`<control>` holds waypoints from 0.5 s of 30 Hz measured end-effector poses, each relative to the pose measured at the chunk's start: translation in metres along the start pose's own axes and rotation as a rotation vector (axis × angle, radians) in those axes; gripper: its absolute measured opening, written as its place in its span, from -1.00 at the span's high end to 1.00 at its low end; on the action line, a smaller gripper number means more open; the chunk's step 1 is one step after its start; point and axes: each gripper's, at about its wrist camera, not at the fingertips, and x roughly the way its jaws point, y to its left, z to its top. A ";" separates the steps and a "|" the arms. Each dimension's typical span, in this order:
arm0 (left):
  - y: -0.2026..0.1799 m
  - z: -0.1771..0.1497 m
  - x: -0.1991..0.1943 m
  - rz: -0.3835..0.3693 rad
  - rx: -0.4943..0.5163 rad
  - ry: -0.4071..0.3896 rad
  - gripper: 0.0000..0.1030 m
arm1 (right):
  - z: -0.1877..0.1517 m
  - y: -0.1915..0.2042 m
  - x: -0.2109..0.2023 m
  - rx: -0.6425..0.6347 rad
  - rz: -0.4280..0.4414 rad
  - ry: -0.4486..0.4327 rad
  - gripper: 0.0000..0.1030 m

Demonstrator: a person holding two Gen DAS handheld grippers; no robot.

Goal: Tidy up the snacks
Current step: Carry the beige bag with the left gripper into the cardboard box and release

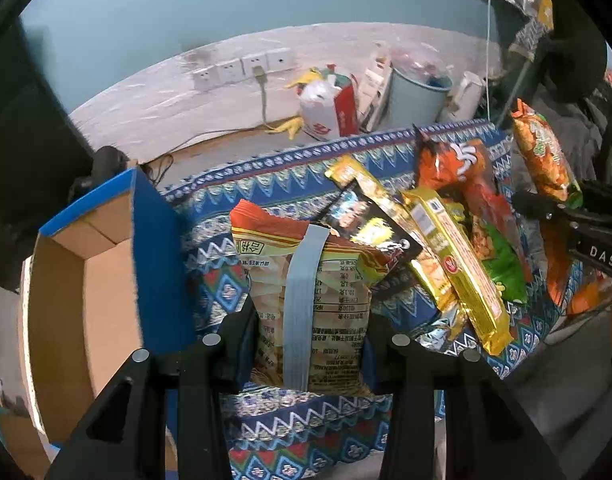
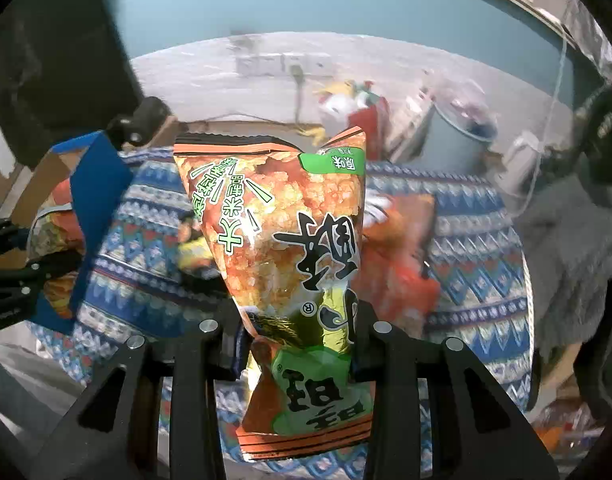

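My left gripper (image 1: 306,332) is shut on a clear-backed snack bag with a grey strip and red top (image 1: 302,280), held just above the patterned cloth, right of an open blue cardboard box (image 1: 106,280). My right gripper (image 2: 298,340) is shut on an orange rice-cracker bag with green labels (image 2: 282,232), held upright above the cloth. That bag and the right gripper also show in the left wrist view (image 1: 546,160) at the far right. Several snack packs lie in a pile: a black pack (image 1: 370,228), gold packs (image 1: 454,256) and an orange-green bag (image 1: 478,216).
The blue patterned cloth (image 1: 290,168) covers the table. The box stands at its left edge, also in the right wrist view (image 2: 94,200). Behind are wall sockets (image 1: 242,68), a white and red bag (image 1: 330,108), a pale blue bin (image 1: 418,96) and a hanging cord (image 1: 488,40).
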 end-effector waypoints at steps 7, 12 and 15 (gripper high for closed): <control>0.029 0.001 -0.013 0.019 -0.049 -0.033 0.17 | 0.021 0.037 0.004 -0.057 0.043 -0.017 0.33; 0.048 0.000 -0.020 0.026 -0.081 -0.050 0.17 | 0.035 0.069 0.006 -0.093 0.088 -0.031 0.33; 0.061 -0.002 -0.023 0.037 -0.101 -0.056 0.17 | 0.043 0.089 0.008 -0.115 0.111 -0.037 0.33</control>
